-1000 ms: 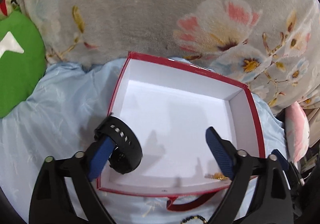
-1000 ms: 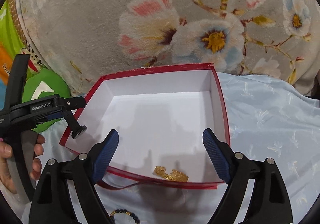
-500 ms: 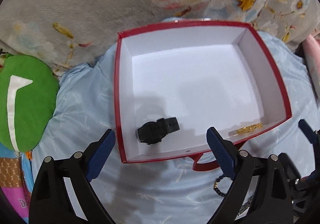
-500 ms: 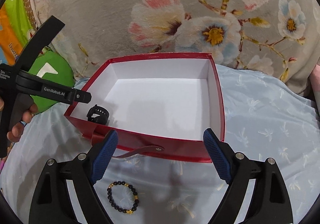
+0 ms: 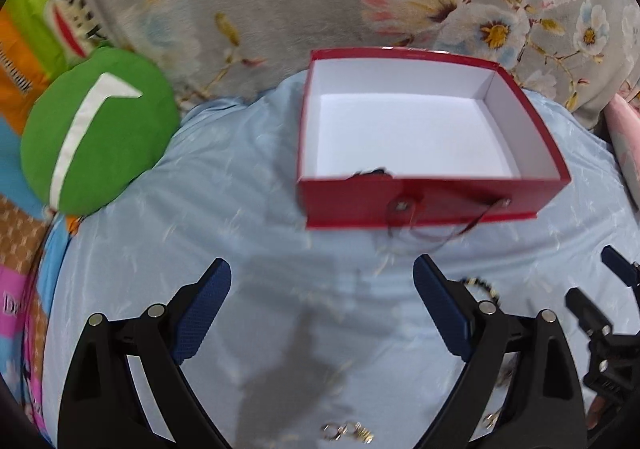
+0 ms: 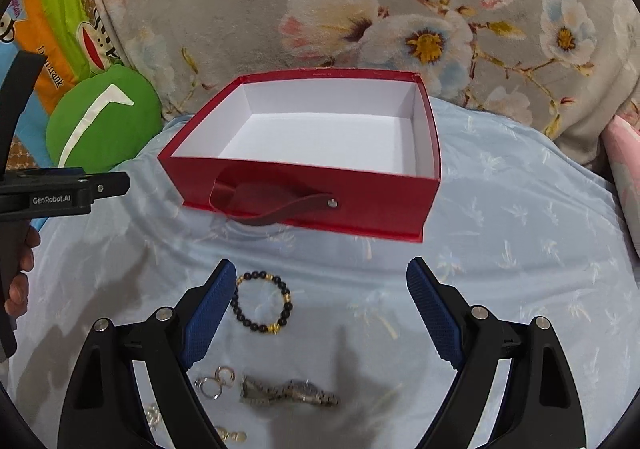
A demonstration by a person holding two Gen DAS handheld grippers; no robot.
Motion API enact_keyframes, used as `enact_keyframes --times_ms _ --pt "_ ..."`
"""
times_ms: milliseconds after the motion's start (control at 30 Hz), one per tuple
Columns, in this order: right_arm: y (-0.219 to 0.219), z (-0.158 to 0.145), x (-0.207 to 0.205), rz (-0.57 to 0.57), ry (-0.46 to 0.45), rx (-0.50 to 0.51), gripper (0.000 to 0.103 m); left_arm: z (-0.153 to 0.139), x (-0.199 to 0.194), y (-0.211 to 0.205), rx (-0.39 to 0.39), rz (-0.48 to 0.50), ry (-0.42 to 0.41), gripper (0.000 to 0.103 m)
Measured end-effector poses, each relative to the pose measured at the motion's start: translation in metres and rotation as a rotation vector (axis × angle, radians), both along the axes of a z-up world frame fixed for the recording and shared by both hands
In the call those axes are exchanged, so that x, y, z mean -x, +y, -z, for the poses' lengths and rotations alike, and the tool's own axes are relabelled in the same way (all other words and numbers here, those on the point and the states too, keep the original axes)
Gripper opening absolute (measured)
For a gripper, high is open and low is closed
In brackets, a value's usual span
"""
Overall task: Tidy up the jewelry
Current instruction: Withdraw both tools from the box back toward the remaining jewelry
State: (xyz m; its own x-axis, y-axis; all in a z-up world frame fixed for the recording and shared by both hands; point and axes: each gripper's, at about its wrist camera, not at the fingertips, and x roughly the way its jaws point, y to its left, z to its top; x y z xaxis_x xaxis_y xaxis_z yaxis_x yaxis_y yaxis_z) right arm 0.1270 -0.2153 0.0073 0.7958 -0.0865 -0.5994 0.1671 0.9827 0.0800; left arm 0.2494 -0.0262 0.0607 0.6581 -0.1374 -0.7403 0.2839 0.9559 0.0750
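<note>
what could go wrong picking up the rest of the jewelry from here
The beaded bracelet lies right beside the right gripper's left finger, off-centre between open jaws, so closing could nudge it aside instead of gripping it. The hoop earrings and metal watch lie flat on soft, wrinkled blue cloth; fingers might pinch fabric along with them. The left gripper hovers close by, so the two tools could bump.
</note>
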Motion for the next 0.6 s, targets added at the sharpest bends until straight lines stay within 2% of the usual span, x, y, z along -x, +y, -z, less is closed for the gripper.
enact_keyframes --times_ms 167,300,500,600 --pt "0.006 0.02 0.04 0.039 0.027 -0.03 0.085 0.025 0.047 0.026 0.005 -0.039 0.027 0.09" --pt "0.011 0.036 0.07 0.082 0.048 -0.031 0.085 0.045 0.085 0.037 0.056 -0.032 0.086 0.09" --pt "0.014 0.059 0.103 0.116 0.098 -0.022 0.085 0.071 0.133 0.023 0.1 0.05 0.173 0.09" --pt "0.012 0.067 0.108 0.121 0.123 -0.034 0.085 0.086 0.149 0.004 0.076 0.103 0.197 0.09"
